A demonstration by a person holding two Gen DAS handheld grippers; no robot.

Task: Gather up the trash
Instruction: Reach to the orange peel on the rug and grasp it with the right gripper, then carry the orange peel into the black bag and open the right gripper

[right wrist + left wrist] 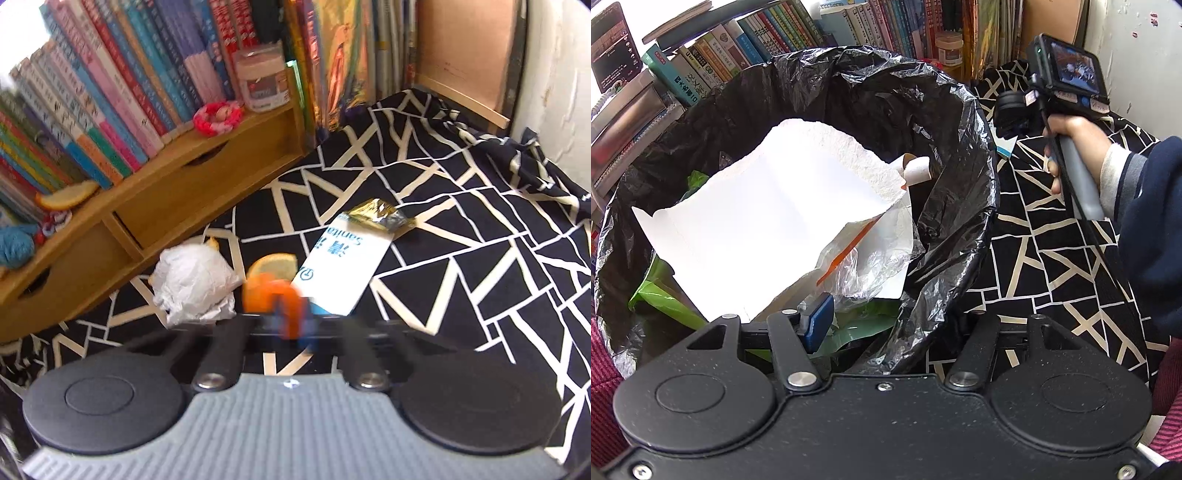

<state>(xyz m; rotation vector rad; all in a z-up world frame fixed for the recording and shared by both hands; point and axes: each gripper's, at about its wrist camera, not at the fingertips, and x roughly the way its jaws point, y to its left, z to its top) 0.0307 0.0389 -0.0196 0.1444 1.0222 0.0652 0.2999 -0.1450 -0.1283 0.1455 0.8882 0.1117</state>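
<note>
a black cloth (461, 240) with pale lines covers the table, backed by rows of books (110, 110) and a wooden shelf (166, 199) along the wall. at the table's edge stands a bin (960, 206) lined with a black bag, already holding white paper (768, 221), a cardboard tube (916, 170) and green plastic; it sits close, i'd say, so each piece is a short carry. the left gripper (905, 321) hangs over the bin's near rim with one blue finger (818, 321) inside the bag and the other hidden, so the rim may be pinched to steady it; i can't tell. on the cloth the remaining trash lies together: a white card (343, 269), a crumpled wad (192, 284), a foil wrapper (376, 214) and an orange peel (271, 273). the right gripper (291, 317), blurred, has its fingers drawn tight together at the peel's near edge; whether the peel is caught between them is unclear. it looks like the next piece bound for the bin.
</note>
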